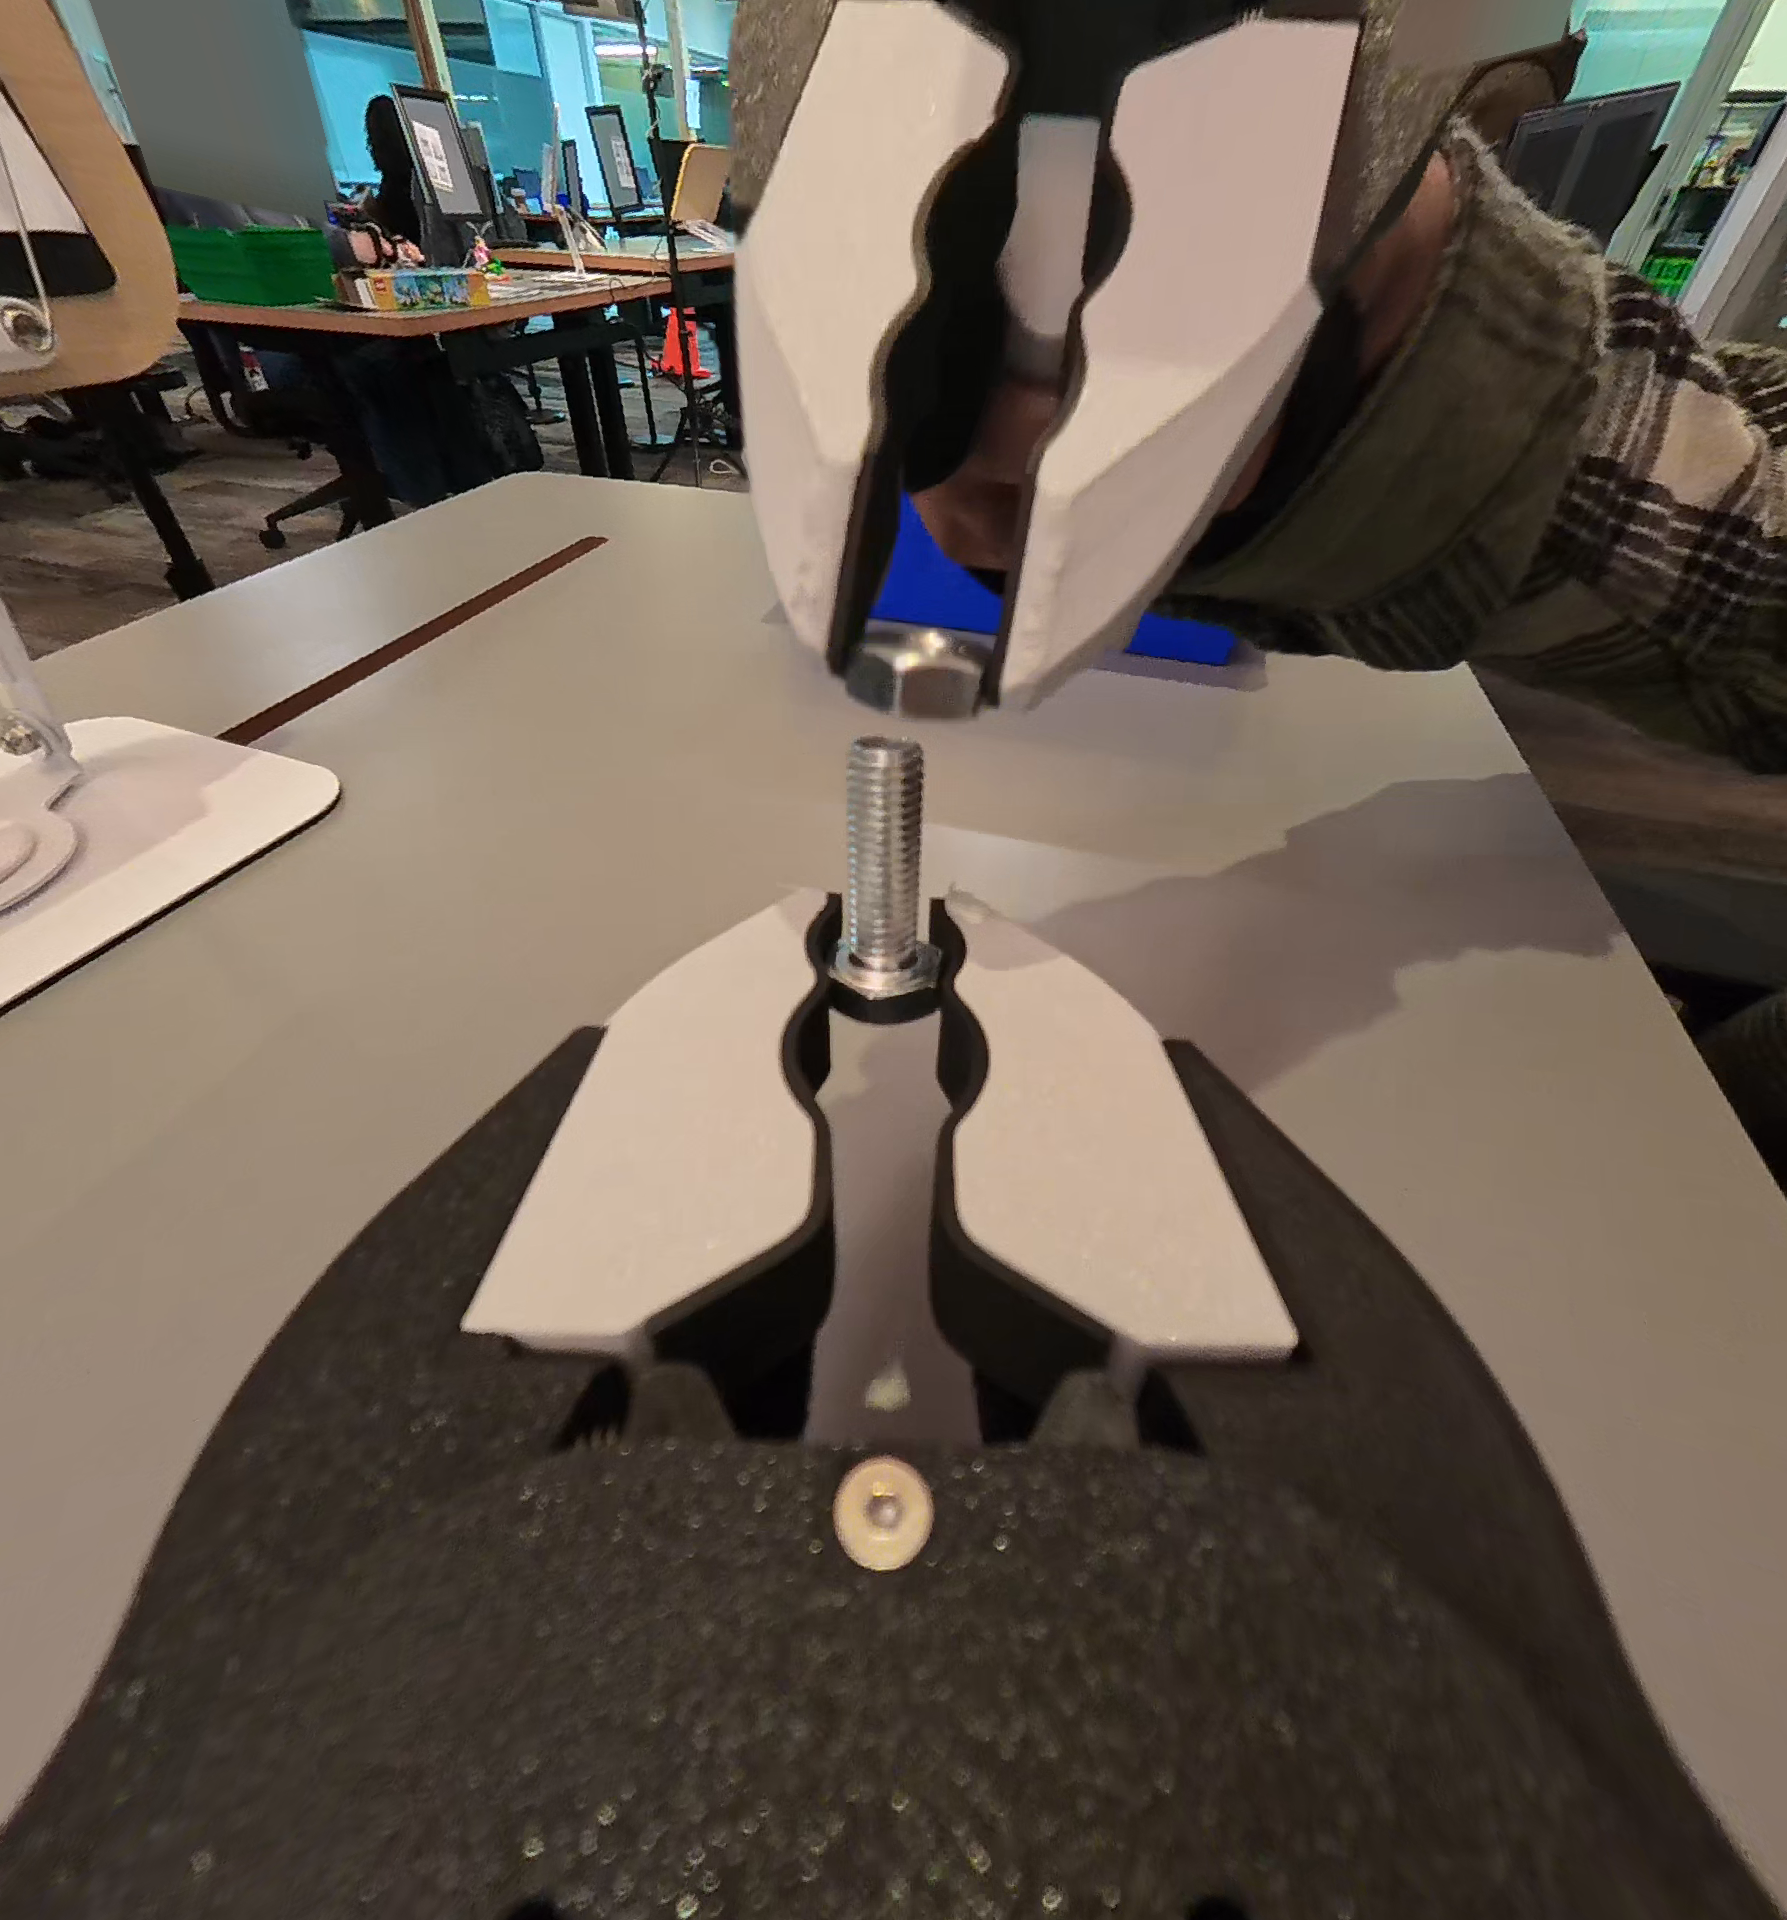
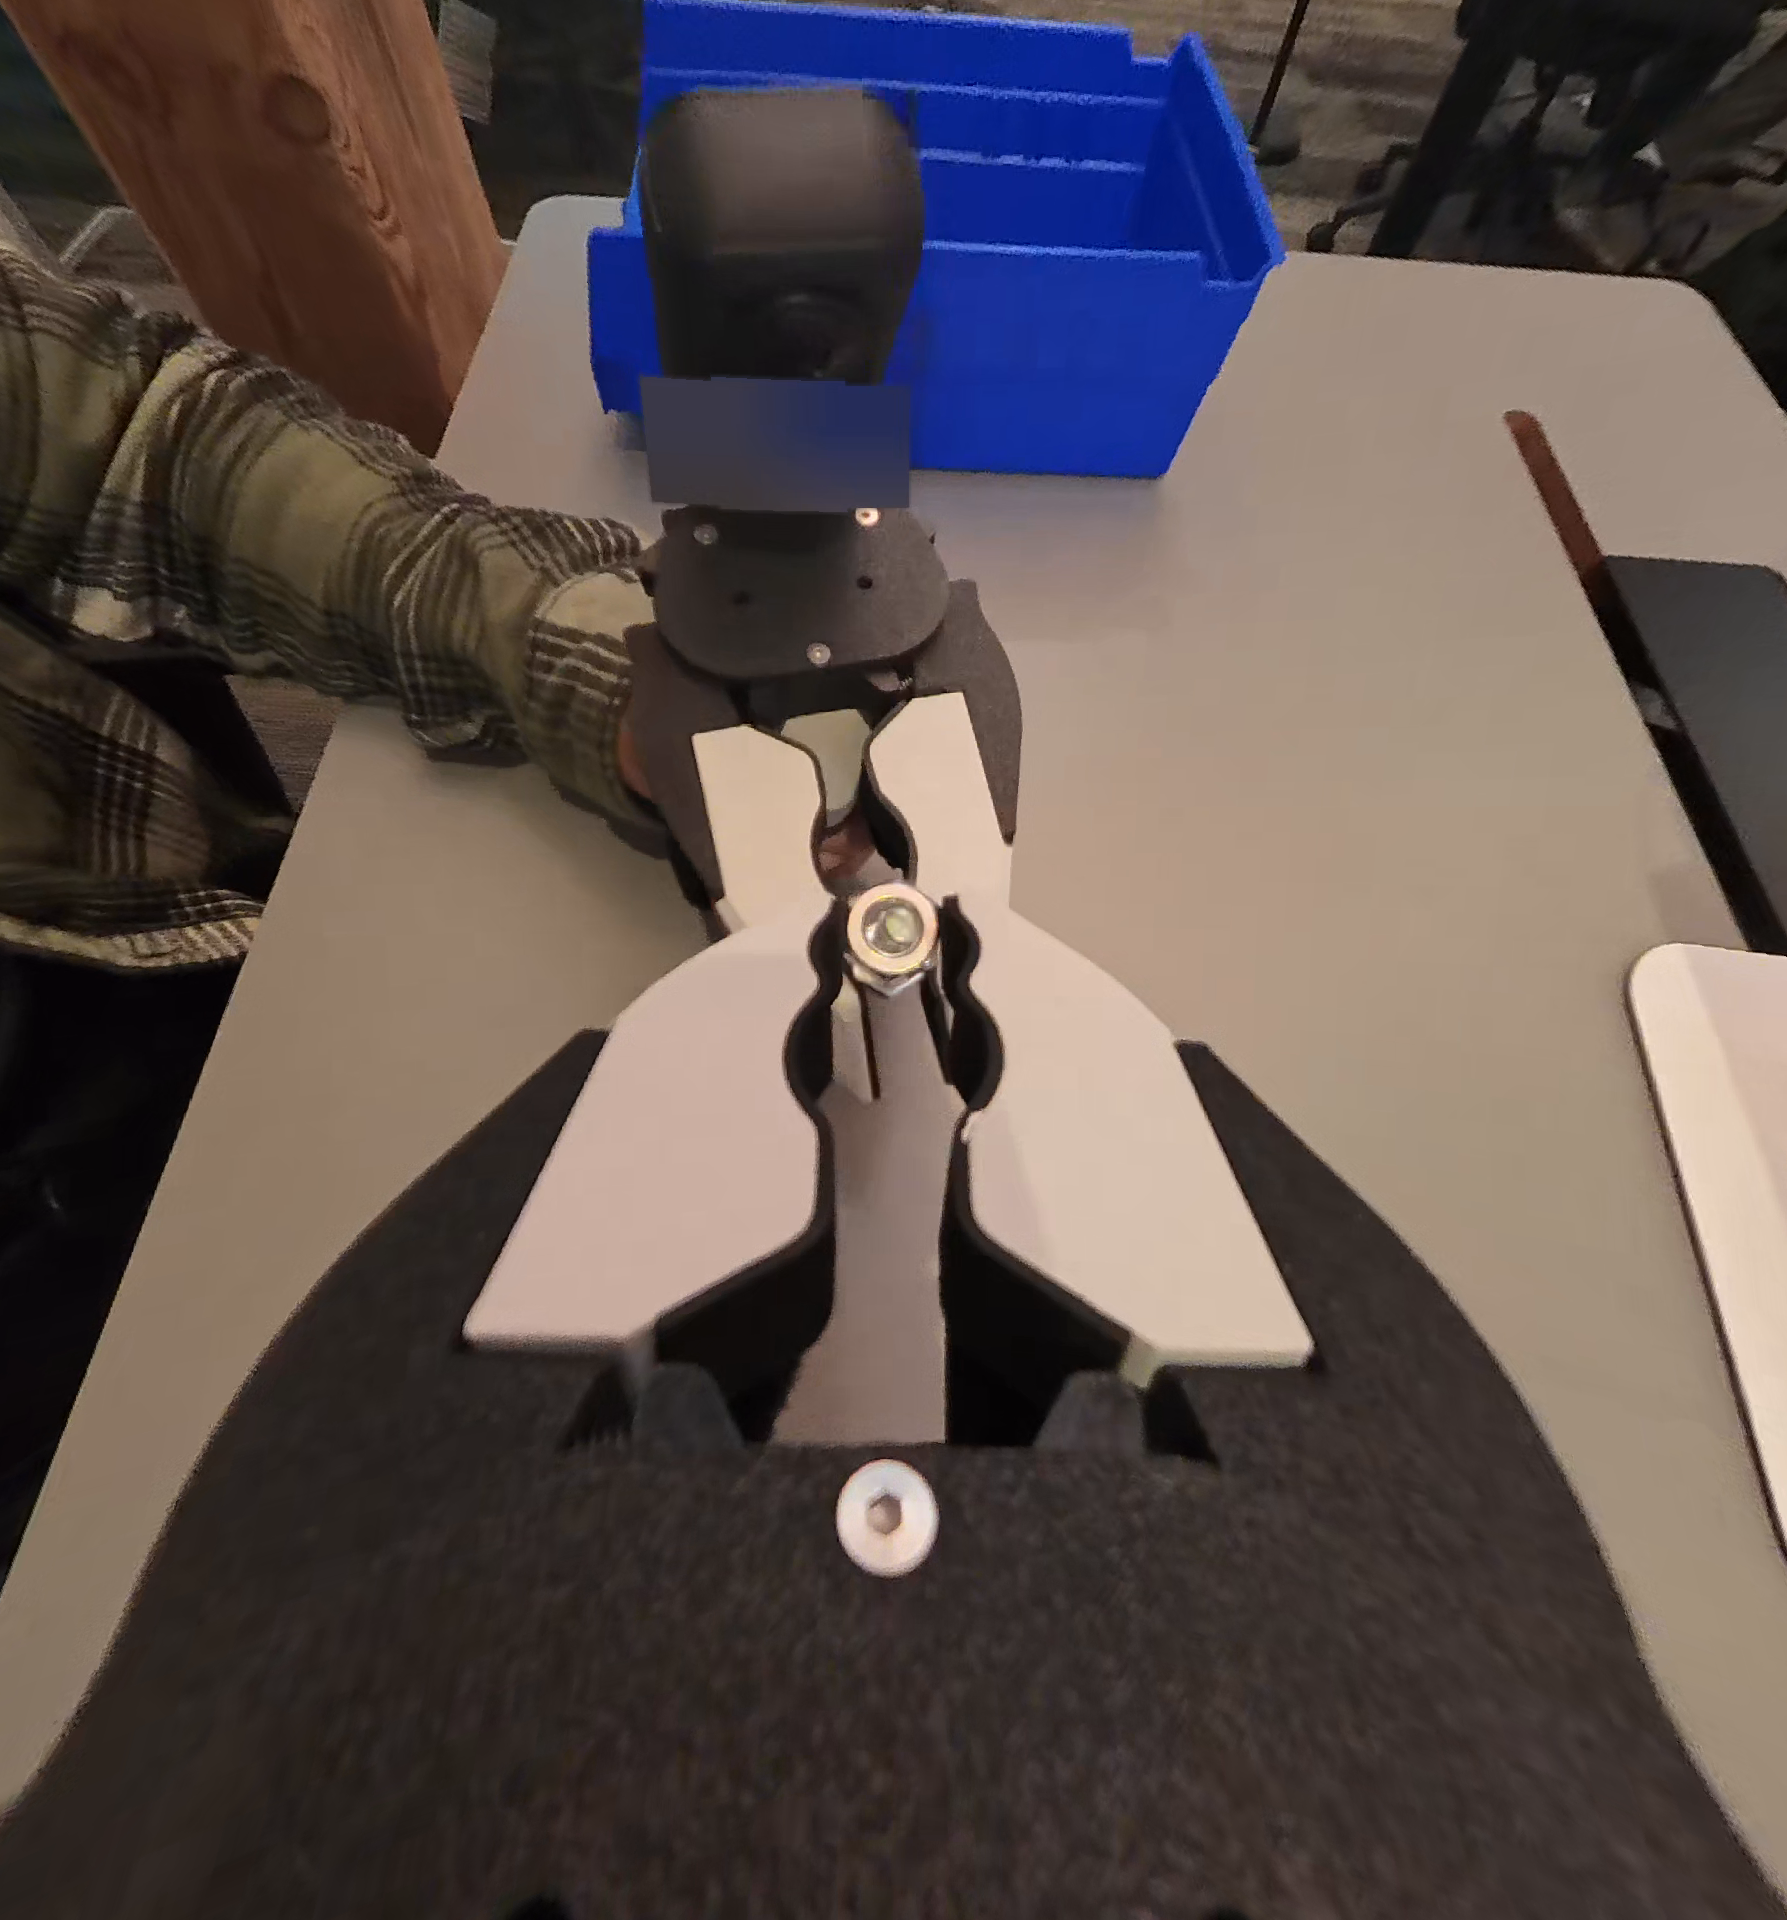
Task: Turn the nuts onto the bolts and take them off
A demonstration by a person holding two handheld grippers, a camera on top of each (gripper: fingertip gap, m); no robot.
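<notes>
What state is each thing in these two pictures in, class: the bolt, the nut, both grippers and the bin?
Bolt: upright, thread up, head clamped, bare of any nut.
Nut: held just above the bolt's tip, not touching it.
Left gripper: shut on the bolt's head.
Right gripper: shut on the nut, pointing down.
Blue bin: on the table, open-topped; contents not visible.

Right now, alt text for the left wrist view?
The left gripper holds a bolt upright by its head, threads up. The right gripper hangs just above it, gripping a nut clear of the bolt tip, over a grey table.
</notes>
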